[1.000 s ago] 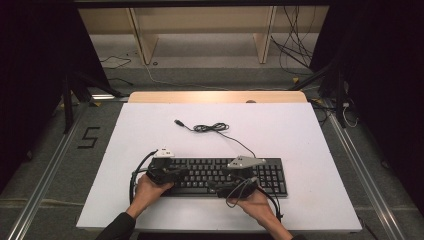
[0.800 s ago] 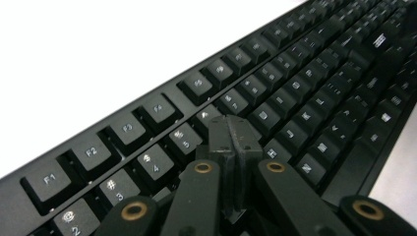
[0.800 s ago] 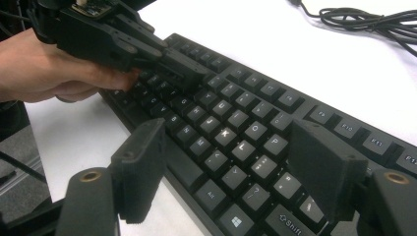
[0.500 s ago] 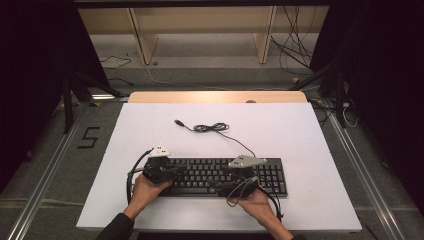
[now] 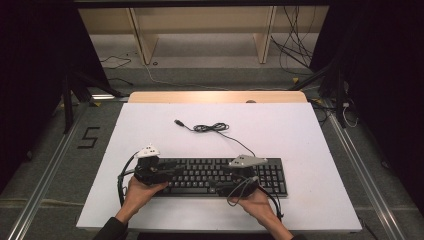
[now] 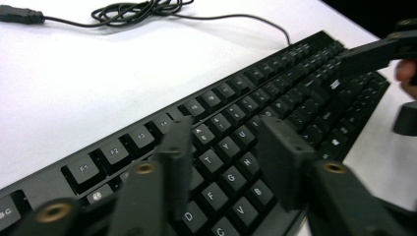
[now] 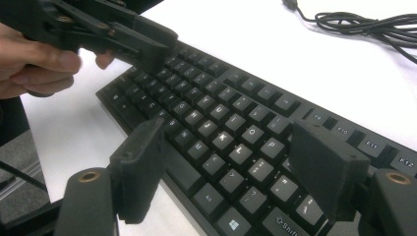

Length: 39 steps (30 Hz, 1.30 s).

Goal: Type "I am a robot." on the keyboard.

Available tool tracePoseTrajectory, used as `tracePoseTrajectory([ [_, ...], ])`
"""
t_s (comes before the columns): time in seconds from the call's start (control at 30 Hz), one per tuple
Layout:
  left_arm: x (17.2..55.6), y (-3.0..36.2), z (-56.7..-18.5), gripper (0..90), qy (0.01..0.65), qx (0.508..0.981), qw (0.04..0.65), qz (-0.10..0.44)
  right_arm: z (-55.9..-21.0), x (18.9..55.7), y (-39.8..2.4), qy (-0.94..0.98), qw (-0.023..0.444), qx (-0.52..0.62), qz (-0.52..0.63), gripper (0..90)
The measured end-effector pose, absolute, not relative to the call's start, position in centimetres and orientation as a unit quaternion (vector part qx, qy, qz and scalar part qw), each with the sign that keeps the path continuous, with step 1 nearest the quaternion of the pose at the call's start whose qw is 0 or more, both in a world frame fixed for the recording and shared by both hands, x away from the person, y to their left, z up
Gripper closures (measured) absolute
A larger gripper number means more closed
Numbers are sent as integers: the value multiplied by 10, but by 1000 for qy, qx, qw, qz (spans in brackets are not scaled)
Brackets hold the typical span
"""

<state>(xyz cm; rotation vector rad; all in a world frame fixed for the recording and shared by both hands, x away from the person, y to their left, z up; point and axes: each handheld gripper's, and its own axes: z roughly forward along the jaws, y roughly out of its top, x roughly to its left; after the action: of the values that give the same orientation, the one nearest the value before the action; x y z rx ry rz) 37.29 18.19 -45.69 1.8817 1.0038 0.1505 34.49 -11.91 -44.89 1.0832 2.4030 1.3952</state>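
Observation:
A black keyboard [image 5: 215,175] lies near the table's front edge, its keys under both grippers. My left gripper [image 5: 170,172] hovers over the keyboard's left end, pointing right. Its jaws have just been opening, and in the left gripper view the gripper [image 6: 228,162] stands open above the letter keys with nothing between the fingers. My right gripper [image 5: 224,187] comes in from the keyboard's right half and points left. It stands wide open [image 7: 233,167] over the keys and holds nothing. The keyboard's cable [image 5: 212,128] coils behind it and ends in a USB plug [image 5: 178,122].
The white table top [image 5: 300,135] carries the keyboard and its cable. A wooden shelf frame [image 5: 200,30] stands beyond the table's far edge, with loose cables on the floor [image 5: 295,55]. The table's front edge lies just under the hands.
My left gripper has drawn back a little to the left along the keyboard. The right gripper and the keyboard have stayed where they were.

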Motion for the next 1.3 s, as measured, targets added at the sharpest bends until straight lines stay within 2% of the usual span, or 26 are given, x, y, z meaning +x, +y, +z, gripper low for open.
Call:
tracePoseTrajectory([
  [0.3, 358, 197, -451, 366, 416, 749, 511, 69, -448, 345, -119, 804, 79, 362, 466, 317],
  [0.5, 349, 207, -449, 326, 418, 734, 530, 75, -449, 347, -120, 807, 80, 363, 459, 377],
  [0.7, 341, 215, -451, 306, 420, 726, 538, 82, -452, 348, -119, 812, 78, 365, 449, 491],
  [0.9, 334, 217, -454, 297, 419, 724, 541, 84, -454, 349, -118, 818, 77, 361, 440, 647],
  [1.3, 326, 217, -459, 270, 407, 732, 539, 92, -463, 352, -112, 833, 78, 355, 418, 868],
])
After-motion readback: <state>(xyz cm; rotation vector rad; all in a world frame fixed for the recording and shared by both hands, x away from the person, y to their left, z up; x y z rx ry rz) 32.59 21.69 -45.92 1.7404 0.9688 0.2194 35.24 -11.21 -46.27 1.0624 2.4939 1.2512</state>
